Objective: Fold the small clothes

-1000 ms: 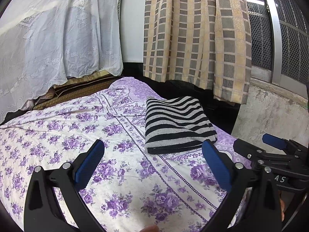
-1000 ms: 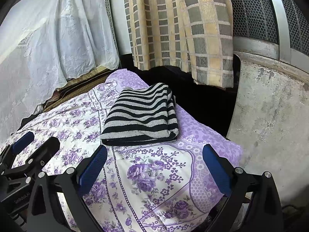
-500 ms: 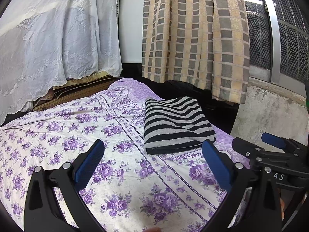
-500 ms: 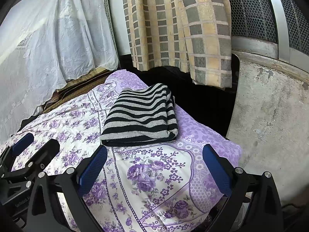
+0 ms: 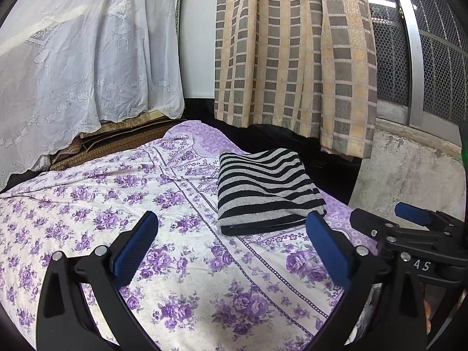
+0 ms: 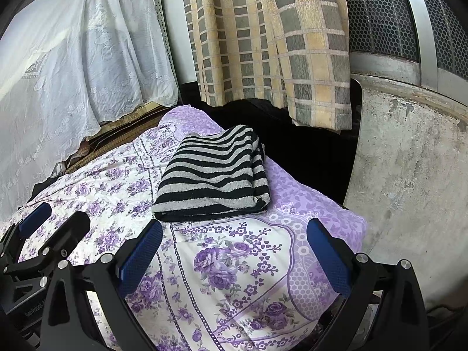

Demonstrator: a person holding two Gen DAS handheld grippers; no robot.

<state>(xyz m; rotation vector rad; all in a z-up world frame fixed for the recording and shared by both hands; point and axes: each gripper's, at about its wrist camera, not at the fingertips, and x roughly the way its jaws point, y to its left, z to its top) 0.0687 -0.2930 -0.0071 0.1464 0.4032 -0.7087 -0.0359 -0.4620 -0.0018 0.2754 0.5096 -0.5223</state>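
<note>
A black and grey striped garment (image 5: 264, 190) lies folded in a neat rectangle near the far right corner of the bed; it also shows in the right wrist view (image 6: 215, 175). My left gripper (image 5: 234, 245) is open and empty, held back from the garment's near edge above the floral sheet. My right gripper (image 6: 234, 248) is open and empty, also short of the garment's near edge. The right gripper shows at the right of the left wrist view (image 5: 409, 228), and the left gripper at the left of the right wrist view (image 6: 49, 234).
The bed has a white and purple floral sheet (image 5: 122, 210). A white lace curtain (image 5: 87, 58) hangs at the back left, a checked curtain (image 5: 292, 58) at the back. A concrete wall (image 6: 409, 175) stands right of the bed under a mesh window (image 6: 380, 8).
Both grippers have drawn back slightly and risen, so the folded garment sits a little farther off. Both stay open and empty.
</note>
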